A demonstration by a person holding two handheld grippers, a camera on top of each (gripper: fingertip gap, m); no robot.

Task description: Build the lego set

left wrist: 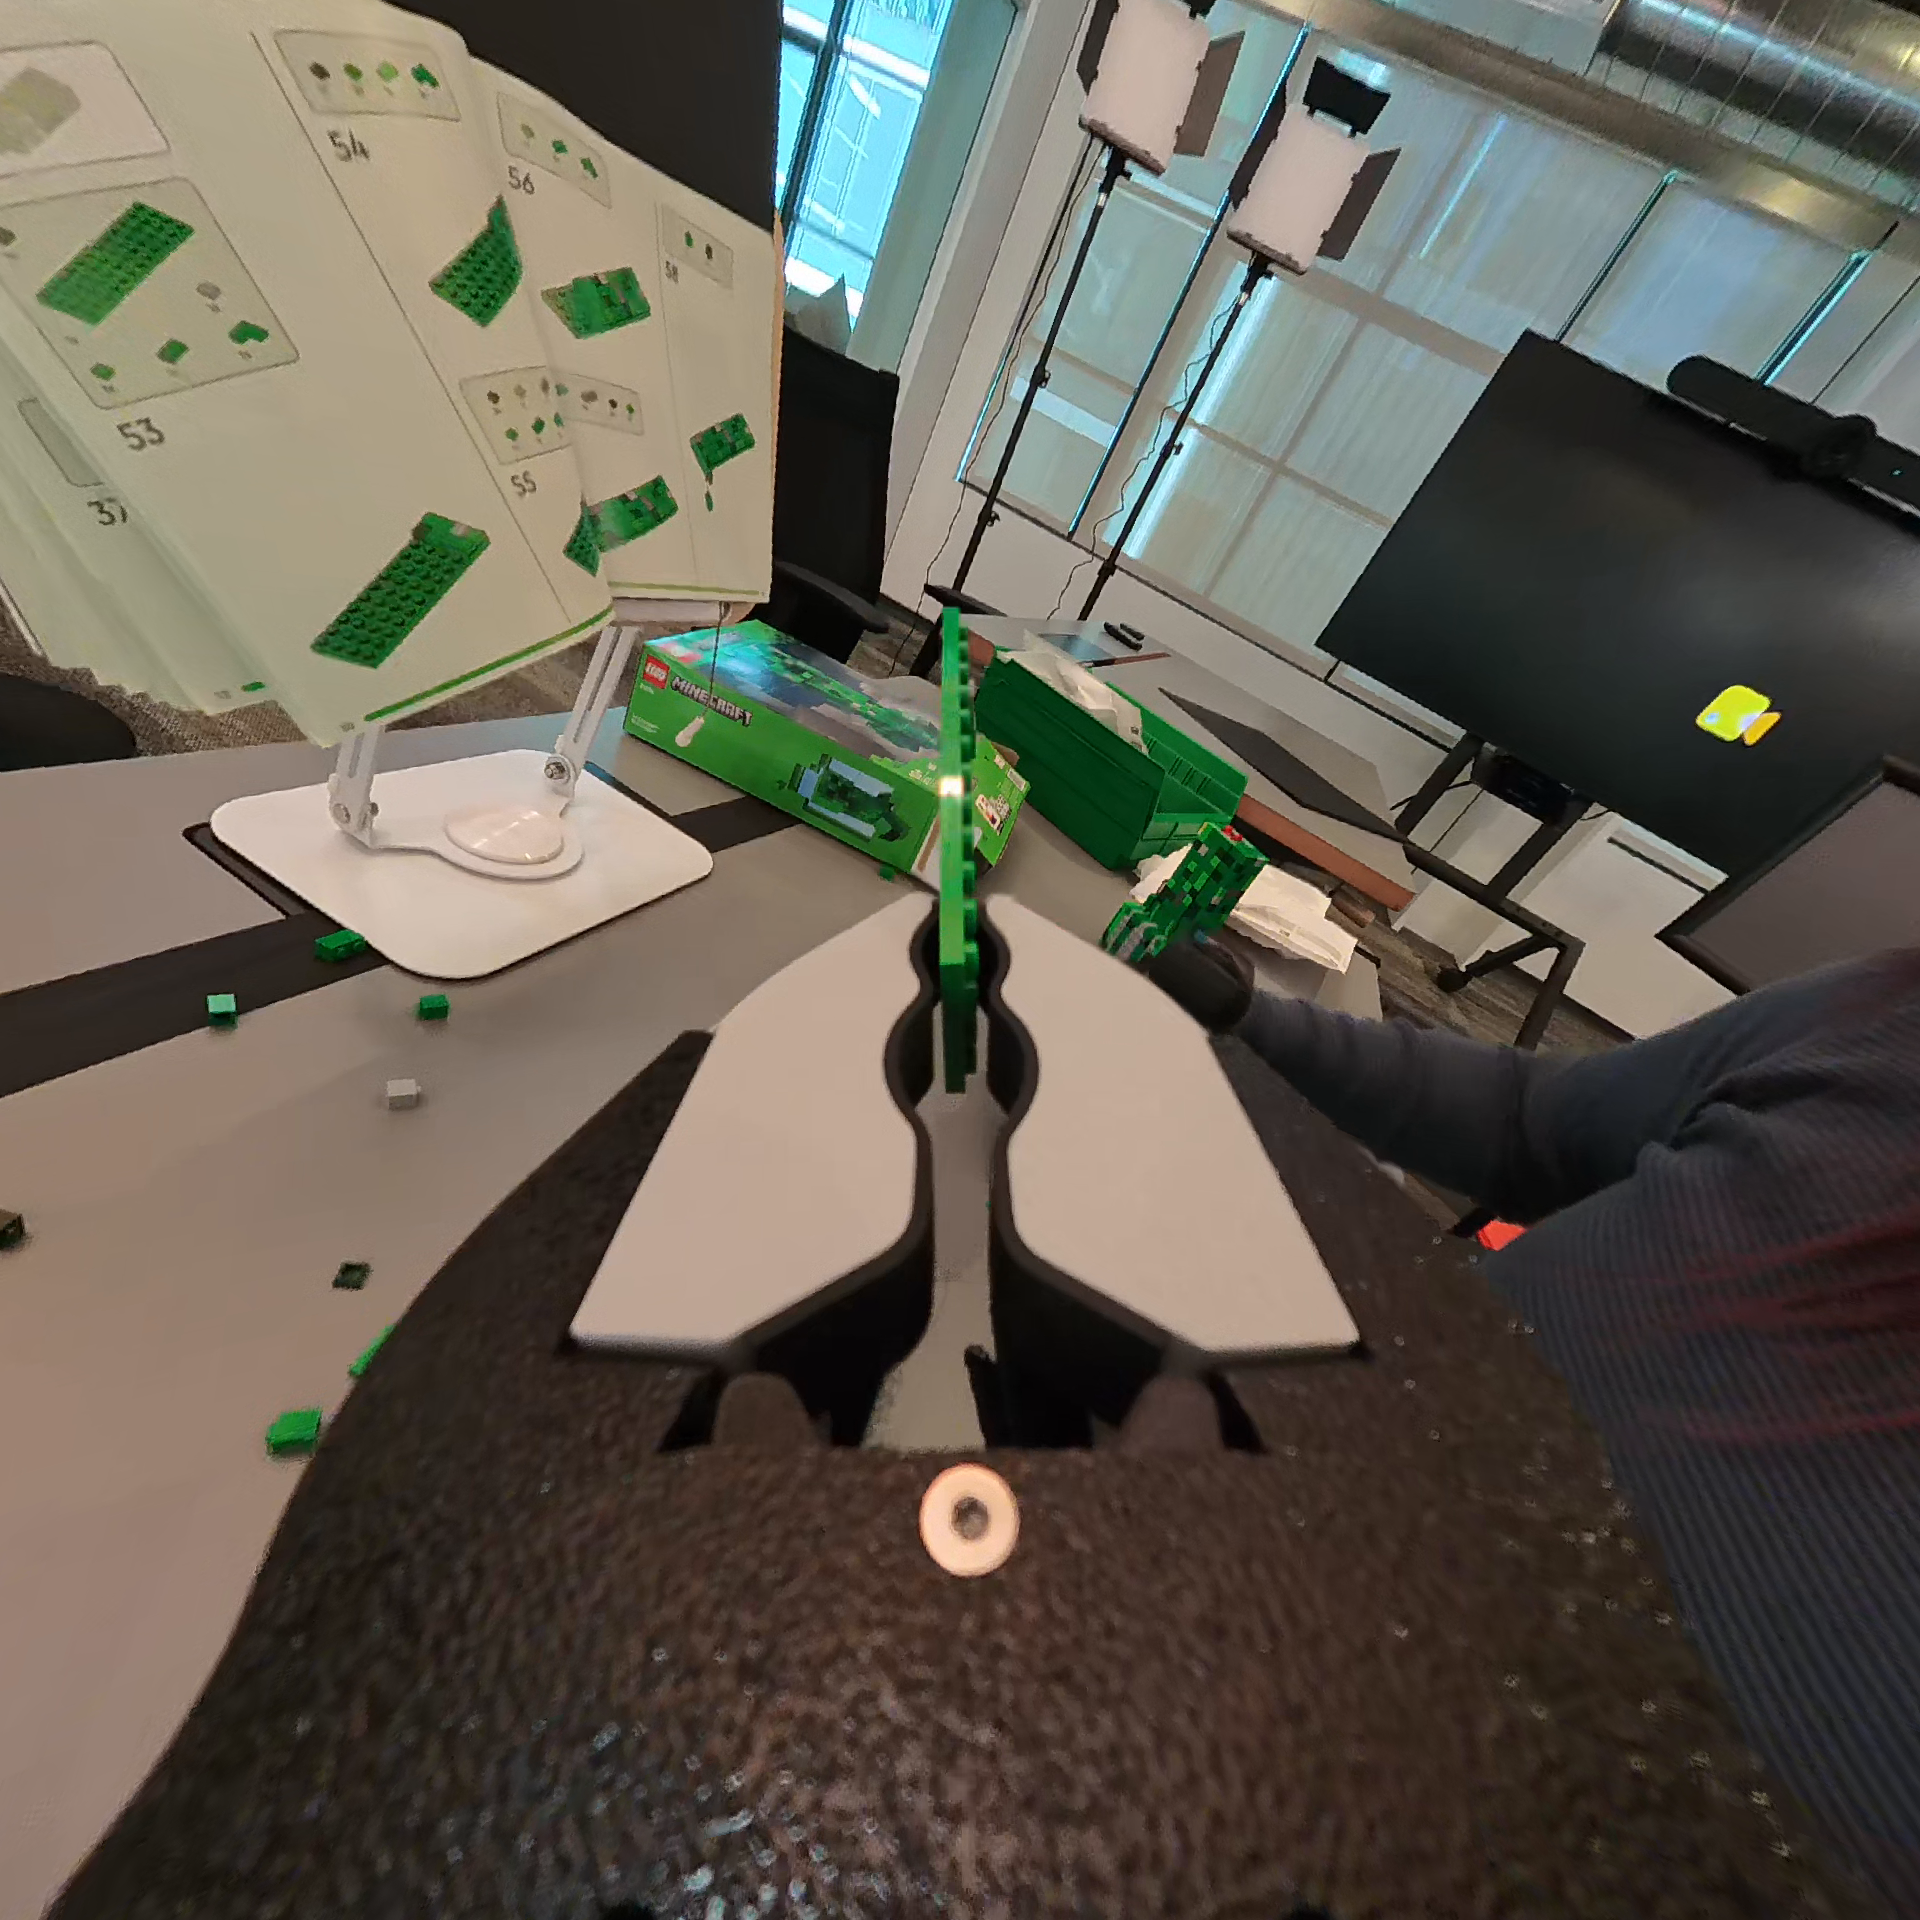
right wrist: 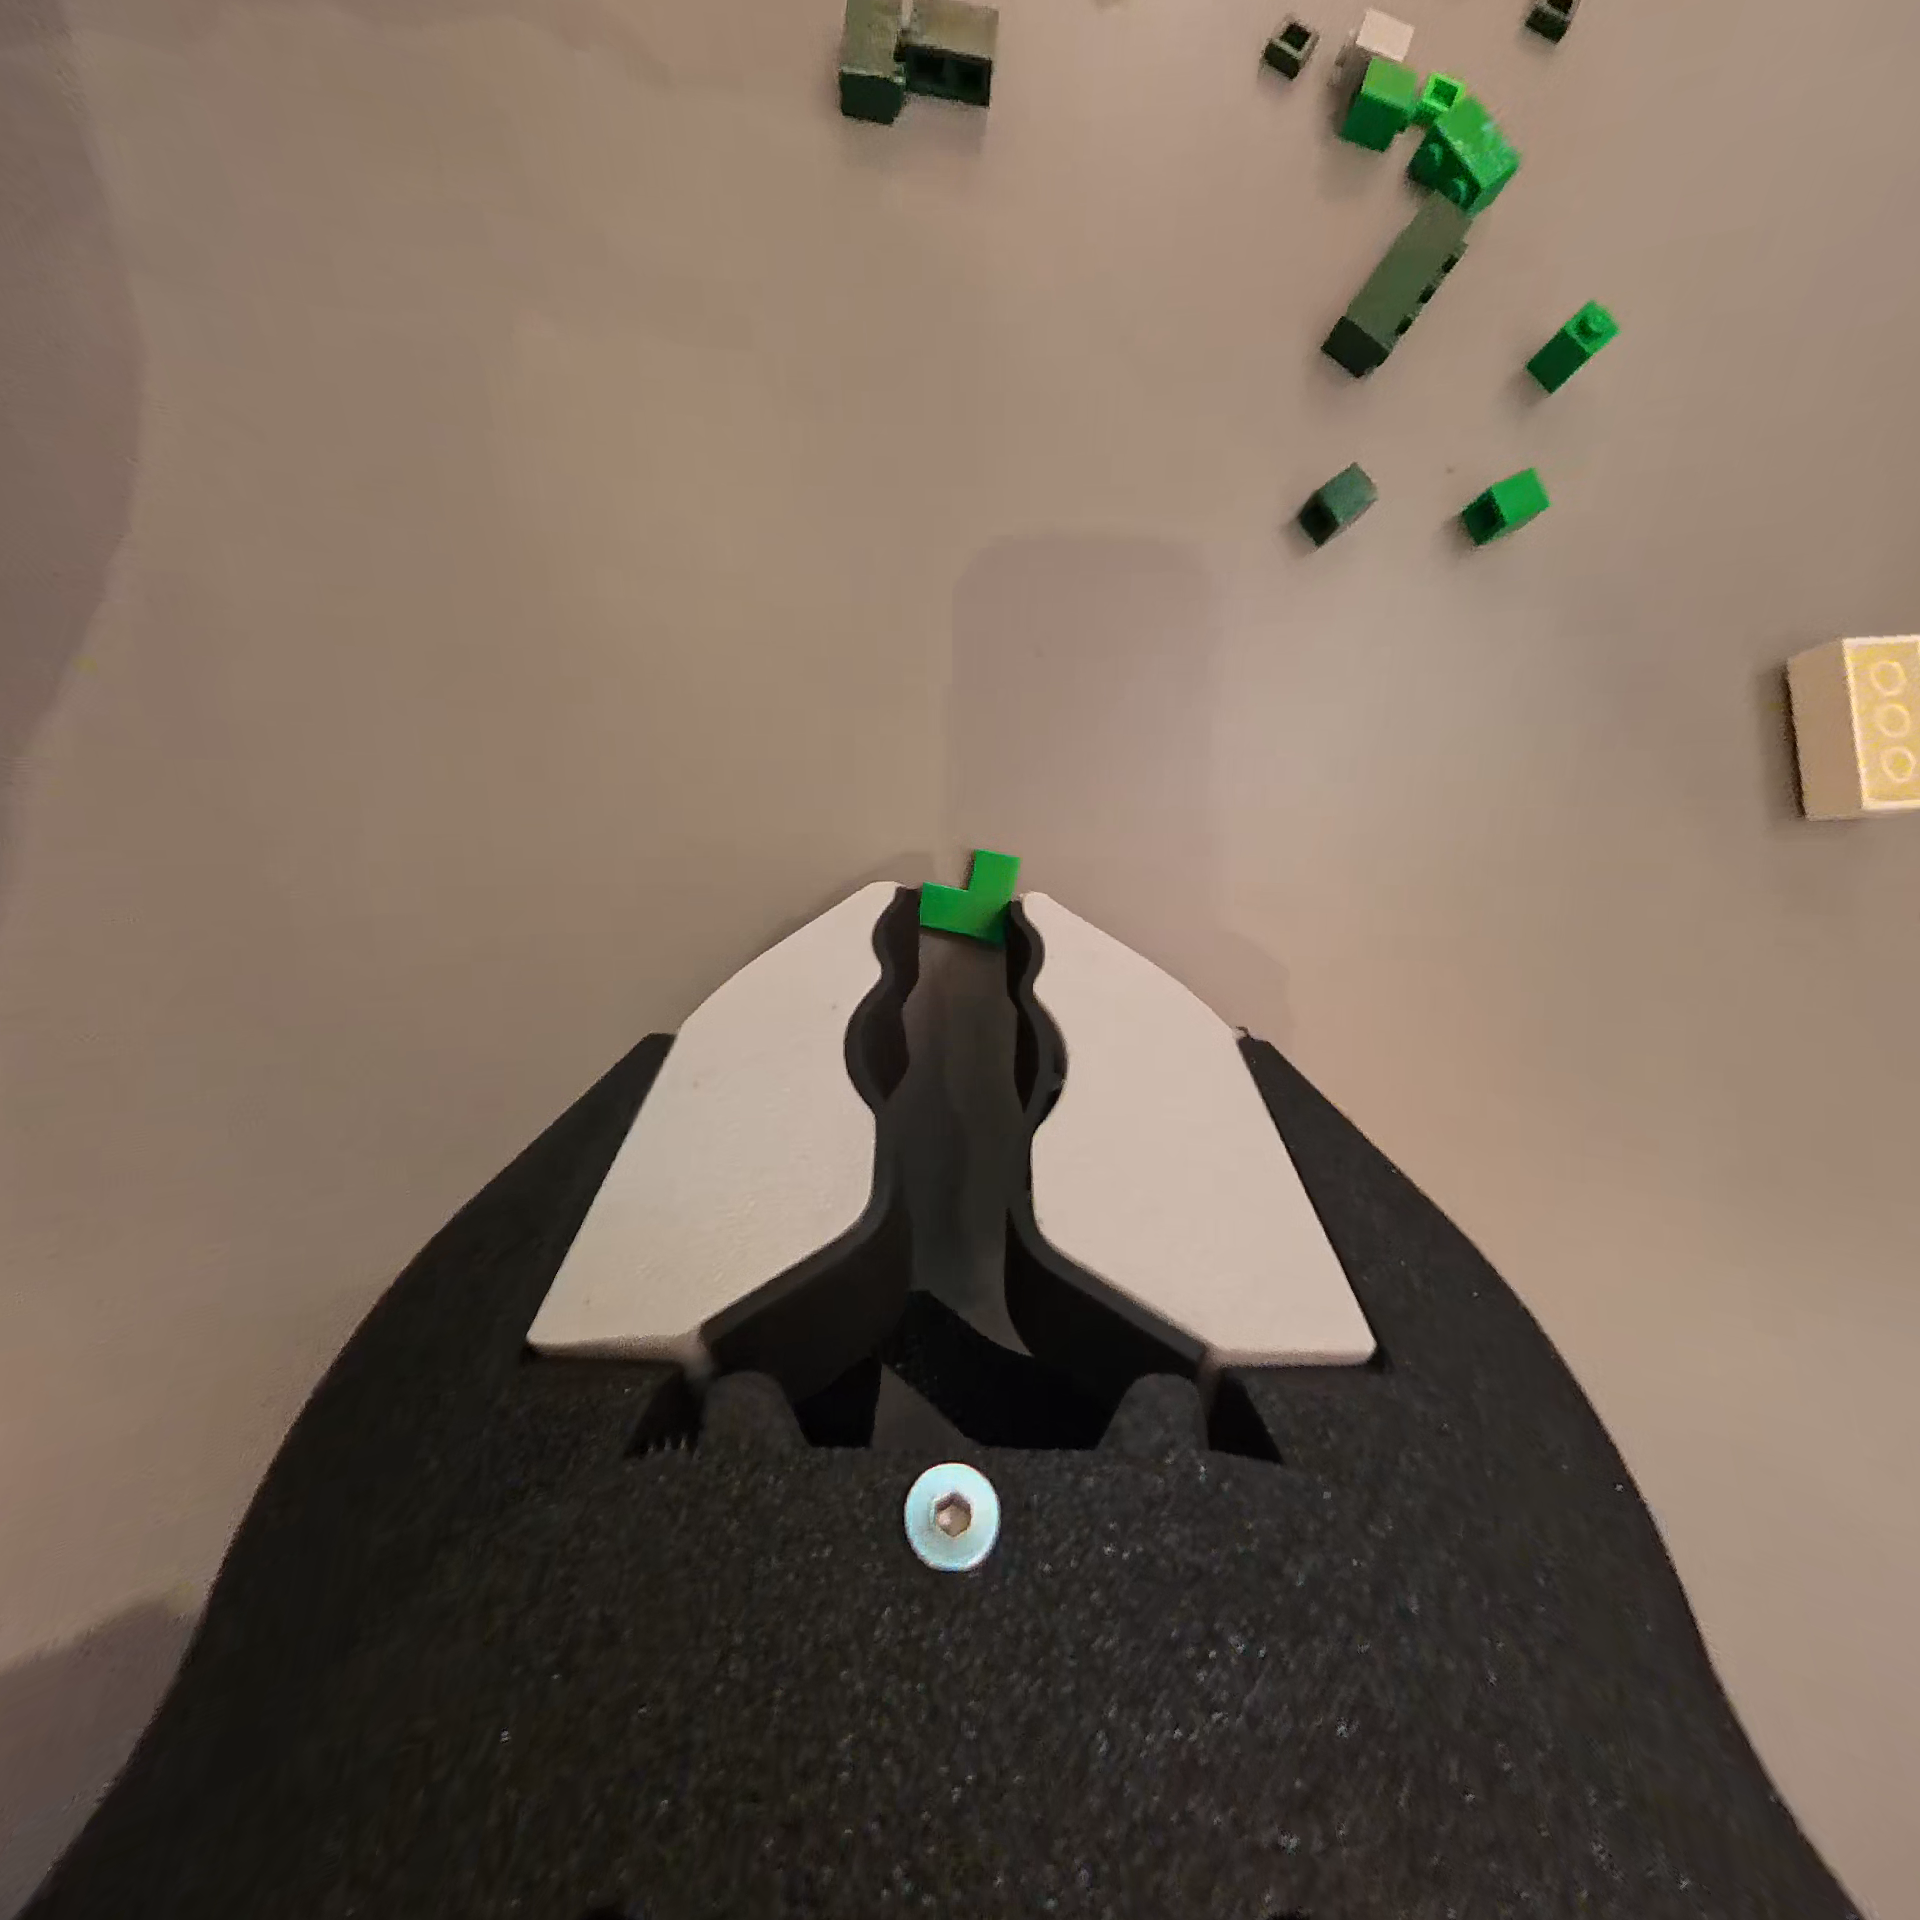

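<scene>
In the left wrist view my left gripper (left wrist: 961, 920) is shut on a flat green studded plate (left wrist: 956, 769). The plate stands on edge between the pads and sticks up and forward, above the grey table (left wrist: 582, 1091). In the right wrist view my right gripper (right wrist: 964, 902) points down at the table (right wrist: 520, 520). Its fingertips are closed on a small bright green L-shaped piece (right wrist: 982, 894), which spans the gap from pad to pad, with one corner poking past the tips.
An open instruction booklet (left wrist: 343, 343) stands on a white stand (left wrist: 468, 862). Behind it are a green box (left wrist: 810, 748) and green bin (left wrist: 1101, 769). A gloved hand (left wrist: 1205, 977) is by a green brick figure (left wrist: 1184, 894). Several loose green bricks (right wrist: 1444, 156) and a cream brick (right wrist: 1860, 738) lie on the table.
</scene>
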